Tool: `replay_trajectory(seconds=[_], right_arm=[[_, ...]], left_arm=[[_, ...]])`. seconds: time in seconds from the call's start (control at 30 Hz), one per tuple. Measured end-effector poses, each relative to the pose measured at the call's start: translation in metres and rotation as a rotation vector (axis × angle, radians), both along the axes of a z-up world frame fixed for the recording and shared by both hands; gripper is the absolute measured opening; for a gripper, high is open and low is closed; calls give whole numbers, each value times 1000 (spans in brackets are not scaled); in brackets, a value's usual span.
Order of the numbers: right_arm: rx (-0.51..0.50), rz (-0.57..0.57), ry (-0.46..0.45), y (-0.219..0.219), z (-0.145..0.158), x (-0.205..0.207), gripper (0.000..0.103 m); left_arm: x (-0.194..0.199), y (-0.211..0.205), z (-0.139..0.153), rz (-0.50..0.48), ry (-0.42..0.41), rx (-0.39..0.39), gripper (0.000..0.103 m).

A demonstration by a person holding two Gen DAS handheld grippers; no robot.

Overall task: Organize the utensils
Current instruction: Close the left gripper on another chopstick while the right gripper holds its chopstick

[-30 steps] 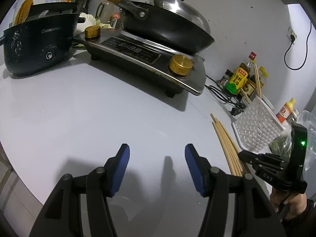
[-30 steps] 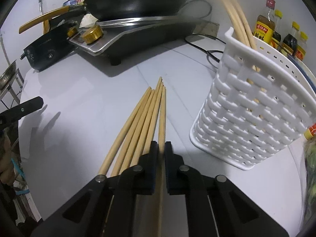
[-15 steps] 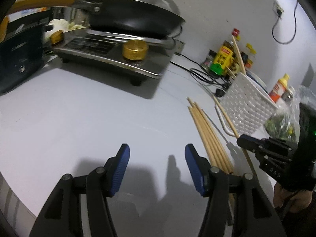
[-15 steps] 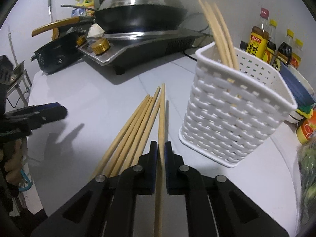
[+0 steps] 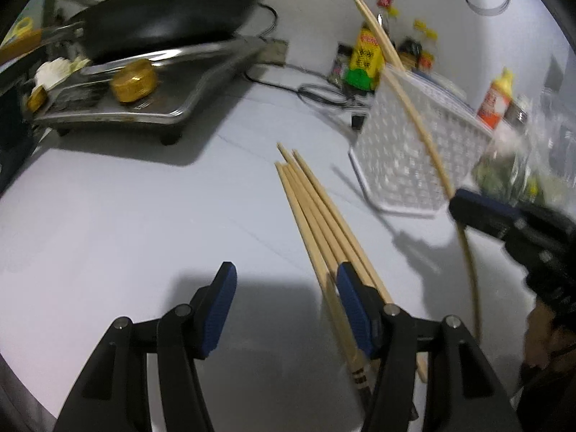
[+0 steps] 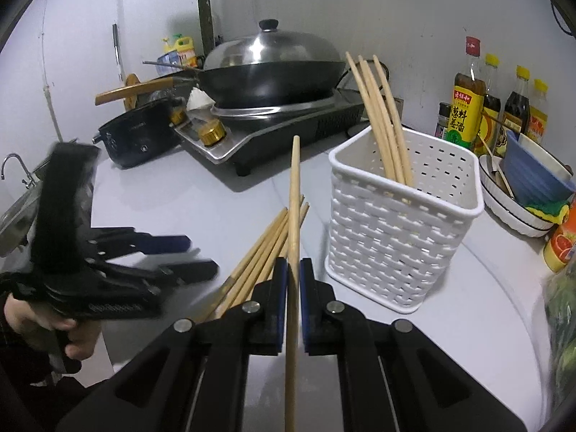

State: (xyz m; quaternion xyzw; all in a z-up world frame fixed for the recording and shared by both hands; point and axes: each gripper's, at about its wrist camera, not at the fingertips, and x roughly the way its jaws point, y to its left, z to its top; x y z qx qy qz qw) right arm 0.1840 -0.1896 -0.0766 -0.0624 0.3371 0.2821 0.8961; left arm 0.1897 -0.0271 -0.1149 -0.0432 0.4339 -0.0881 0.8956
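My right gripper (image 6: 293,270) is shut on one wooden chopstick (image 6: 294,194) and holds it lifted above the counter, tip pointing away, left of the white utensil basket (image 6: 403,230). Three chopsticks (image 6: 381,108) stand in that basket. Several loose chopsticks (image 5: 320,212) lie on the counter in a bundle. My left gripper (image 5: 286,298) is open and low over the bundle's near end, its right finger (image 5: 354,306) over the sticks. The held chopstick (image 5: 421,126) also shows in the left wrist view, in front of the basket (image 5: 406,158).
A stove with gold knobs (image 6: 252,136) carries a lidded black wok (image 6: 270,68) at the back. A black cooker (image 6: 140,136) stands to its left. Sauce bottles (image 6: 468,104) and stacked bowls (image 6: 529,187) stand behind and right of the basket. A bag of greens (image 5: 504,172) lies right.
My right gripper has lifted the one chopstick off the bundle and raised it. My left gripper has moved right, from bare counter to over the bundle's near end.
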Motion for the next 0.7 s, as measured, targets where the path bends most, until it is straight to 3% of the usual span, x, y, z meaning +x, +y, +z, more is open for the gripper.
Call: replay_trajectory(seconds=[0.13,0.63,0.7], right_arm=[[37,-5,-10,-14,5,-1,6],[95,-12,-26,-38,8,-11,6],[97,-8,-23,-38,7,-12,6]], left_arm=[[1,-18,-3,-41,4,87,58],[2,-19,-2,-7,12,134,58],[1,-18,-2,-3,4,128,51]])
